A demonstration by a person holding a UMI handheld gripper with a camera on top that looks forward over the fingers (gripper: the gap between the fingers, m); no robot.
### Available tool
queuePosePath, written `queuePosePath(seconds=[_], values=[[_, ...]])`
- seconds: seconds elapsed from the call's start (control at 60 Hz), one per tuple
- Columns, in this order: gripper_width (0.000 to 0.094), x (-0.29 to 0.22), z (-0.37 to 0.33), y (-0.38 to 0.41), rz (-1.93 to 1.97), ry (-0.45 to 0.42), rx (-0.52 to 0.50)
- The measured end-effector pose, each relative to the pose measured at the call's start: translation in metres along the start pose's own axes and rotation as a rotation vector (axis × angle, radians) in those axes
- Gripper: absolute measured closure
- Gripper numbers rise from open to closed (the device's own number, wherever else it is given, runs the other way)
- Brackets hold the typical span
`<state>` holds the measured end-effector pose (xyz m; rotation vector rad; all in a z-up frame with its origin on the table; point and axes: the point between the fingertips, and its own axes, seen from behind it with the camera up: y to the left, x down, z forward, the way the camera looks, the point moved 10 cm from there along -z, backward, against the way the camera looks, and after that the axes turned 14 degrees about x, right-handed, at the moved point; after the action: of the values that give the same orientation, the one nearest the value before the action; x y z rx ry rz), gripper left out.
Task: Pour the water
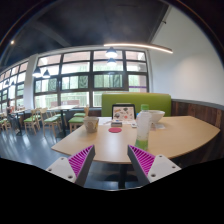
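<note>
A light wooden table (pixel 110 142) stands just ahead of my fingers. On it, to the right, stands a pale translucent jug (pixel 143 126) with a green cup (pixel 145 112) close behind it. To the left stands a brownish cup (pixel 92 124). A small red thing (pixel 115 129) lies near the middle. My gripper (pixel 112 160) is open and empty, its magenta pads (pixel 82 160) wide apart at the table's near edge, well short of the jug and cups.
A green bench seat (pixel 135 101) and a chair (pixel 123 111) stand behind the table. More tables and green chairs (pixel 30 119) fill the room to the left, in front of large windows (pixel 75 75). Dark floor lies below the table's near edge.
</note>
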<state>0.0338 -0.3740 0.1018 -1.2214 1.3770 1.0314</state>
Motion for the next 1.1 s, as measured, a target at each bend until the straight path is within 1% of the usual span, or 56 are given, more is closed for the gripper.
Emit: queuePosePath(seconds=[0.017,0.033,0.05,0.067,0.083,0.183,0.2,0.217,0.233,0.333,0.35,0.367,0.417,0.483,0.633,0.667,0.7,0.75,0.783,0.817,0.85,0.883,0.9,0.917,0.983,1.0,1.1], values=[[0.0179,0.001,0.014,-0.002,0.001,-0.002,0.006],[0.0180,-0.001,0.001,-0.003,0.003,-0.002,0.016],[0.0181,0.000,0.015,-0.005,0.003,-0.005,0.019],[0.0183,-0.001,0.003,-0.007,0.004,-0.007,0.027],[0.0185,-0.001,0.017,-0.010,0.004,-0.009,0.030],[0.0185,-0.004,0.022,-0.026,-0.008,-0.022,0.071],[0.0186,-0.006,0.026,-0.038,-0.010,-0.024,0.079],[0.0185,-0.002,0.029,-0.030,-0.012,-0.029,0.094],[0.0185,-0.006,0.039,-0.045,-0.012,-0.031,0.098],[0.0185,-0.010,0.065,-0.065,-0.002,-0.059,0.136],[0.0186,-0.005,0.061,-0.059,-0.003,-0.068,0.146],[0.0186,-0.010,0.080,-0.067,-0.002,-0.071,0.148],[0.0186,-0.013,0.099,-0.075,-0.003,-0.079,0.170],[0.0183,-0.014,0.122,-0.075,-0.006,-0.092,0.176],[0.0185,-0.016,0.178,-0.078,-0.001,-0.101,0.155],[0.0211,-0.015,0.187,-0.073,-0.004,-0.099,0.156],[0.0276,-0.012,0.197,-0.072,-0.014,-0.088,0.154],[0.0501,-0.004,0.208,-0.073,-0.045,-0.071,0.166],[0.0504,-0.006,0.208,-0.073,-0.035,-0.104,0.167],[0.0536,-0.005,0.210,-0.074,-0.030,-0.119,0.170],[0.0591,-0.008,0.217,-0.075,-0.024,-0.137,0.159],[0.0644,-0.001,0.215,-0.071,-0.021,-0.152,0.152],[0.0637,-0.001,0.214,-0.071,-0.016,-0.158,0.152],[0.0697,-0.001,0.214,-0.072,-0.013,-0.166,0.149],[0.0697,-0.002,0.216,-0.073,-0.025,-0.167,0.141],[0.0725,-0.003,0.216,-0.072,-0.035,-0.169,0.141],[0.0727,-0.011,0.216,-0.066,-0.111,-0.158,0.154]])
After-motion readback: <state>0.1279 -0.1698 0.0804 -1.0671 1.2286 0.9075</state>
